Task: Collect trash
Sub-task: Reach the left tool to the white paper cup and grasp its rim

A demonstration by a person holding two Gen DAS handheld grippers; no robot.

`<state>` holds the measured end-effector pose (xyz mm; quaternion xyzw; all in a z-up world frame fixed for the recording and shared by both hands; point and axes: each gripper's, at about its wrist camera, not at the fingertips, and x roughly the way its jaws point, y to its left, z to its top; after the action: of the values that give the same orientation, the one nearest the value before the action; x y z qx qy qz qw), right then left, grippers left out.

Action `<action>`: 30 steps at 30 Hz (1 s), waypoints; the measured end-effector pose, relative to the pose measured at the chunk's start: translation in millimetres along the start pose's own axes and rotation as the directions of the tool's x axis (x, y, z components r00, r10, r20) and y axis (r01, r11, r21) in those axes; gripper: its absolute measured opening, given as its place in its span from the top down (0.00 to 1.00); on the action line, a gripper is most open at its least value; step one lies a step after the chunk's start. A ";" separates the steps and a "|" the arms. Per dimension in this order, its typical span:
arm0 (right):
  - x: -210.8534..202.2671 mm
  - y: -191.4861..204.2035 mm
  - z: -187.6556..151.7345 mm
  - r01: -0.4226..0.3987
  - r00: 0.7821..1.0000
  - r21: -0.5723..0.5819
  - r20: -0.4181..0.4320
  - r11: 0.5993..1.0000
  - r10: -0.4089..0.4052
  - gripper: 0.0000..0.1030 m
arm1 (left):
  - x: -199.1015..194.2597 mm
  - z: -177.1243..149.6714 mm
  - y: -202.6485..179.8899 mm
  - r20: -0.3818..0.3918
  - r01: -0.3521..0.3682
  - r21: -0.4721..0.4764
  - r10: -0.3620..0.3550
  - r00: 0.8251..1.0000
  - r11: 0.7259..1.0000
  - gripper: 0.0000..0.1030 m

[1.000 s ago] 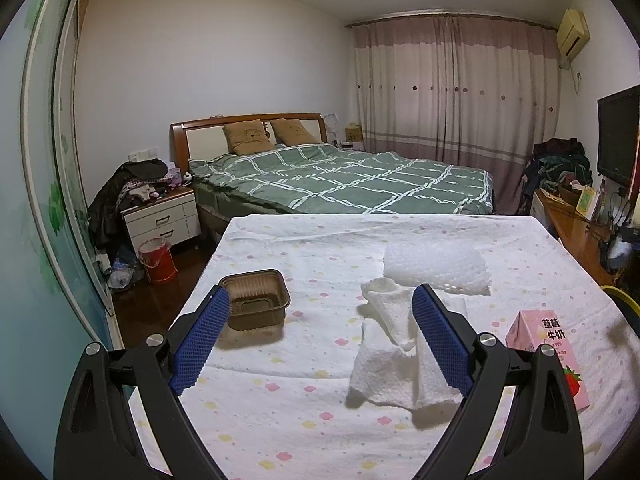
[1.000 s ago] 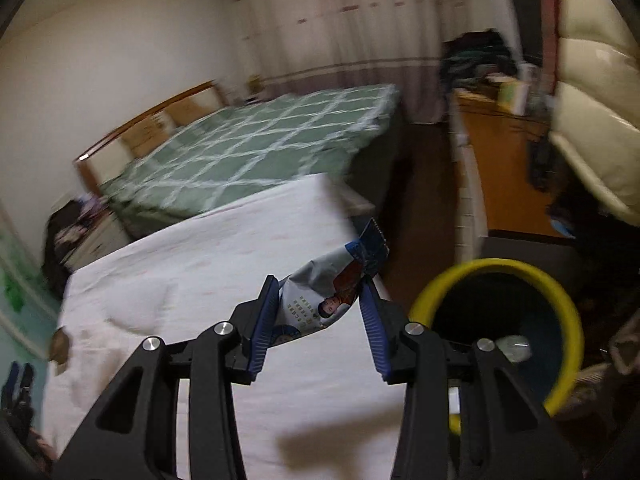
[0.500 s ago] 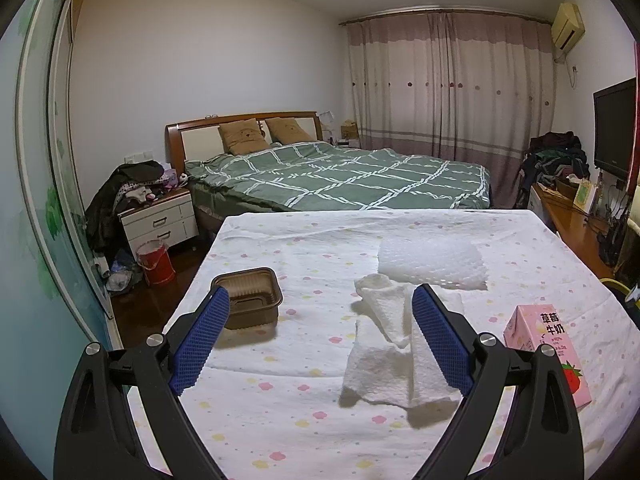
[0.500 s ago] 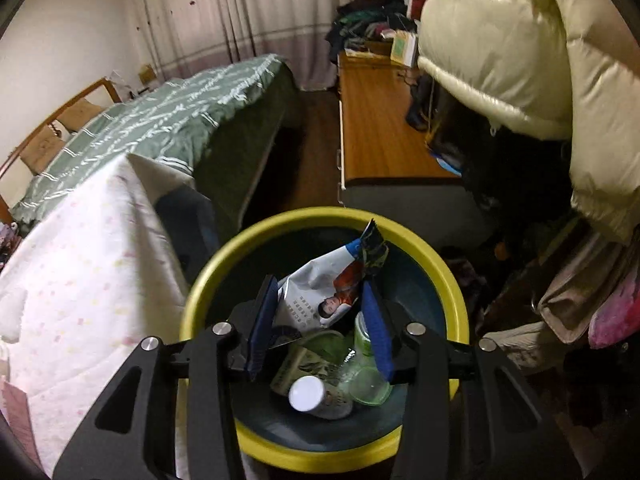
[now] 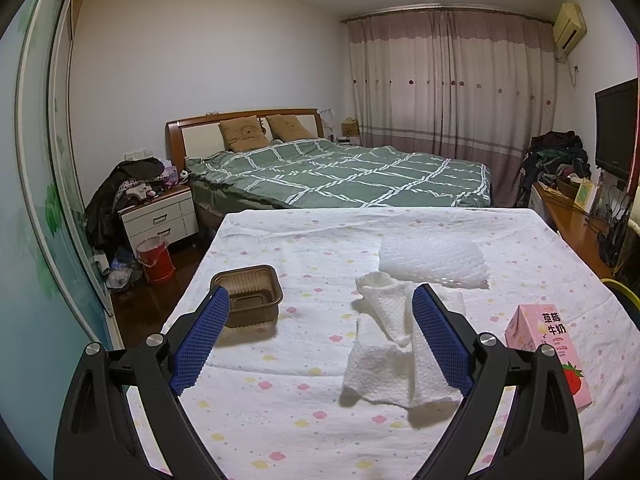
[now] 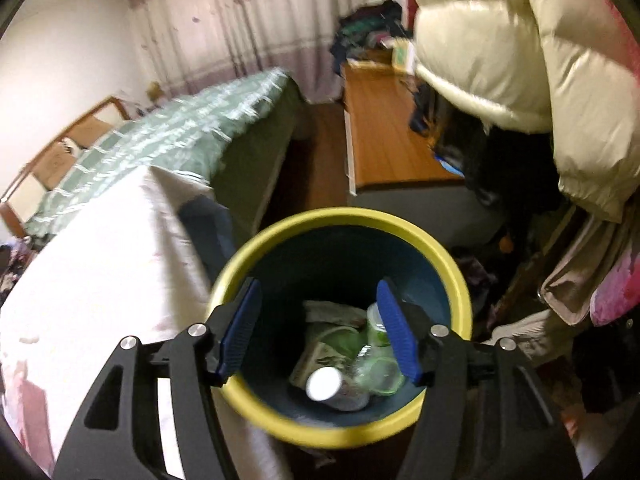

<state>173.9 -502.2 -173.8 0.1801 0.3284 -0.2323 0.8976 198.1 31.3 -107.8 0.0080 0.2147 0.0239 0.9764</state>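
hanging right over the trash bin [image 6: 460, 280], the right gripper [image 6: 320, 328] has its blue pads wide apart w/ nothing between them; its jaws have just been opening. the bin has a yellow rim and a dark blue inside, and it sits on the floor just beside the table w/ the flowery cloth [image 6: 100, 260]. down in the bin lie a clear green bottle [image 6: 378, 364], a white round cap [image 6: 323, 383] and some paper bits, a bit blurry. the left gripper [image 5: 320, 312] is held low over the same cloth [image 5: 320, 420], pads far apart, holding nothing. between its pads, further off, lies a crumpled white paper towel [image 5: 384, 344]. behind that is a sheet of bubble wrap [image 5: 432, 260], touching the towel. a brown plastic tray [image 5: 250, 294] sits near the left pad. a pink milk carton [image 5: 548, 344] lies on the right side of the cloth. a green bed [image 5: 340, 176] is at the back of the room.
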 end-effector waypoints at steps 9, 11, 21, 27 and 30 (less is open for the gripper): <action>-56.5 63.0 -33.8 -0.143 0.981 -0.122 0.115 0.982 0.157 0.39 | 2.3 0.0 -3.0 -0.009 -0.002 0.014 0.002 1.000 1.000 0.11; -60.0 74.9 -41.5 -0.140 0.977 -0.157 0.136 0.978 0.161 0.38 | -0.3 0.5 -10.1 -0.020 0.011 0.034 -0.010 1.000 0.999 0.11; -58.6 75.3 -48.4 -0.132 0.976 -0.137 0.153 0.982 0.153 0.38 | -33.1 10.7 -43.7 -0.104 0.206 0.030 -0.202 0.974 0.978 0.12; -57.2 77.3 -48.0 -0.106 0.979 -0.141 0.156 0.984 0.128 0.38 | -94.2 1.6 -64.5 -0.139 0.343 0.055 -0.333 0.933 0.938 0.12; -56.1 76.2 -47.3 -0.100 0.981 -0.130 0.153 0.986 0.120 0.38 | -125.0 -6.5 -73.1 -0.176 0.396 0.036 -0.384 0.906 0.918 0.12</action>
<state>152.9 -399.9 -157.0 0.1238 0.2584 -0.1756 0.9418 85.1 -47.9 -63.2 -0.0025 0.2927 -0.1789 0.9393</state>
